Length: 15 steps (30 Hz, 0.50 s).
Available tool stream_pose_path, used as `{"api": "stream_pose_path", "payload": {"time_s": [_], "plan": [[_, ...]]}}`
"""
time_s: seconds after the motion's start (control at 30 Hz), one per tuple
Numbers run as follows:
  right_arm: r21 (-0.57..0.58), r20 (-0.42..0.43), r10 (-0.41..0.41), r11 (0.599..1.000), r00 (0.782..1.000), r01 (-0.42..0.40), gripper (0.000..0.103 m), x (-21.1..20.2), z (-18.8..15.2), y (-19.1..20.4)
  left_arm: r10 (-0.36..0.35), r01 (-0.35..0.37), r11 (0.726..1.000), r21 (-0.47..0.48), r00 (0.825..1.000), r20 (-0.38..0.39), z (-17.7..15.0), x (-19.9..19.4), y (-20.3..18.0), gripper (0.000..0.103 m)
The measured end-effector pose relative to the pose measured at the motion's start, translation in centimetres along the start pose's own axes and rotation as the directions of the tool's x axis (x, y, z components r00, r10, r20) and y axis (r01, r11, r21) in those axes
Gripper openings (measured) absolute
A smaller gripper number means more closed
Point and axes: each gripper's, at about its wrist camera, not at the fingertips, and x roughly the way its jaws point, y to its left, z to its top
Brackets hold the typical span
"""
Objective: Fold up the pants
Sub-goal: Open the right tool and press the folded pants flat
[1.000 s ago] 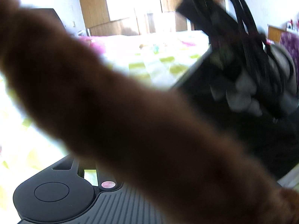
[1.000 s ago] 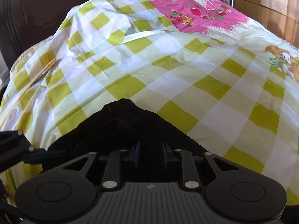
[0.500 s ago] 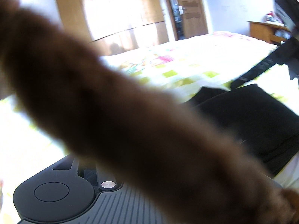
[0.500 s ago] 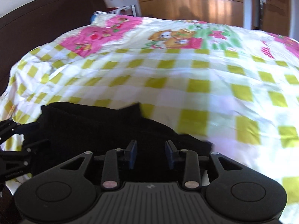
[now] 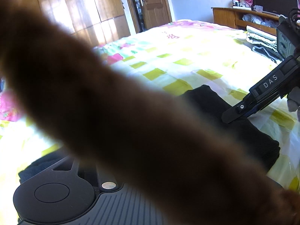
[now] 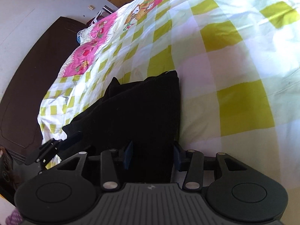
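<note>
- Pants [image 6: 142, 116]: black, lying on the bed [image 6: 234, 71] as a compact layered bundle. I read at least one fold as already made; the stack looks thick at the near edge.
- Right claw [image 6: 152, 156]: jaws set wide, one blue pad either side of the near edge of the pants. Cloth sits between them, but the pads look clear of it, so I read this as not gripping. I can't rule out light contact on the left pad.
- In the left view the right claw [image 5: 241, 110] has its tip down at the top face of the pants [image 5: 234, 120], near the right-hand edge of the bundle.
- Left claw: can't tell. A blurred brown furry thing [image 5: 121, 112], maybe a sleeve, runs across the lens and hides the fingers. Only the body and one linkage show at bottom left.
- In the right view a black linkage [image 6: 45, 150] pokes in at the left corner of the pants; probably the left claw, but its opening is unreadable.
- Outline is not square: one corner [image 6: 114, 83] sticks up at the far side, and the left edge looks slanted.
- My estimate: late stage. Left to do is maybe one more fold or just squaring the edges and pressing flat.
- A separate stack of folded cloth [image 5: 262, 37] sits at the far side of the bed, well apart.
</note>
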Motion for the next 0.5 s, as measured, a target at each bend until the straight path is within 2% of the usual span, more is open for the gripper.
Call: {"api": "stream_pose_path", "payload": {"time_s": [0.07, 0.13, 0.2, 0.27, 0.4, 0.5], "plan": [[0.008, -0.004, 0.022, 1.0, 1.0, -0.022, 0.058, 0.5, 0.1, 0.2, -0.005, 0.004, 1.0, -0.012, 1.0, -0.017, 0.1, 0.6, 0.0, 0.051], [0.002, 0.009, 0.028, 1.0, 1.0, -0.028, 0.039, 0.4, -0.1, 0.7, -0.012, 0.012, 1.0, -0.025, 1.0, -0.025, 0.2, 0.9, -0.3, 0.051], [0.01, 0.029, 0.044, 0.999, 0.999, -0.045, 0.031, -0.2, -0.1, 0.9, -0.026, 0.025, 0.999, -0.036, 0.999, -0.033, 0.3, 1.2, -0.8, 0.051], [0.012, 0.054, 0.04, 0.999, 0.998, -0.041, 0.028, -1.1, 0.1, 0.9, -0.035, 0.034, 0.999, -0.028, 0.998, -0.044, 0.4, 1.5, -1.5, 0.051], [0.004, 0.102, -0.025, 1.0, 0.995, 0.025, 0.027, -2.7, 0.7, 0.1, -0.084, 0.084, 0.996, -0.007, 0.995, -0.05, 1.0, 2.1, -3.6, 0.051], [0.042, 0.168, -0.082, 0.996, 0.982, 0.076, 0.027, -5.0, 1.7, -1.4, -0.124, 0.125, 0.992, 0.017, 0.991, -0.041, 1.8, 2.7, -5.6, 0.051]]}}
